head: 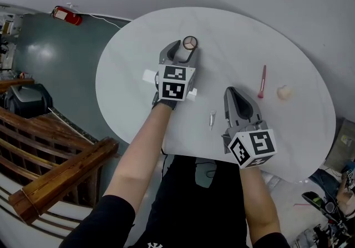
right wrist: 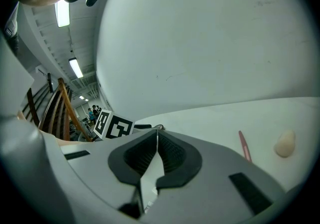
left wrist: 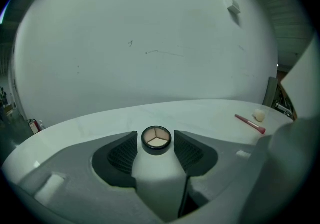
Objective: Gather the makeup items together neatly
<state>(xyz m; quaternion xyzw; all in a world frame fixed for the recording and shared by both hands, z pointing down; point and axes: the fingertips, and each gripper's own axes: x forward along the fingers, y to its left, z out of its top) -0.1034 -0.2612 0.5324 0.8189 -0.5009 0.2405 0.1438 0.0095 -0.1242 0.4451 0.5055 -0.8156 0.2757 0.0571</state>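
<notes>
A round compact (head: 190, 42) with beige pans lies on the white table (head: 233, 30). My left gripper (head: 184, 47) is open around it. In the left gripper view the compact (left wrist: 156, 139) sits at the tips of the left gripper (left wrist: 156, 135), with slim gaps to both pads. My right gripper (head: 233, 91) hovers near the front edge, shut and empty; the right gripper view shows the right gripper (right wrist: 157, 133) with its pads (right wrist: 170, 150) together. A pink brush (head: 262, 81) (left wrist: 249, 123) (right wrist: 244, 146) and a pale sponge (head: 284, 92) (left wrist: 259, 115) (right wrist: 285, 144) lie to the right. A small silver tube (head: 212, 119) lies between the grippers.
The table's near edge (head: 194, 155) runs just in front of the person's body. On the floor to the left are a wooden railing (head: 61, 177), a dark bag (head: 25, 100) and a red extinguisher (head: 67, 15). The left gripper's marker cube (right wrist: 114, 125) shows in the right gripper view.
</notes>
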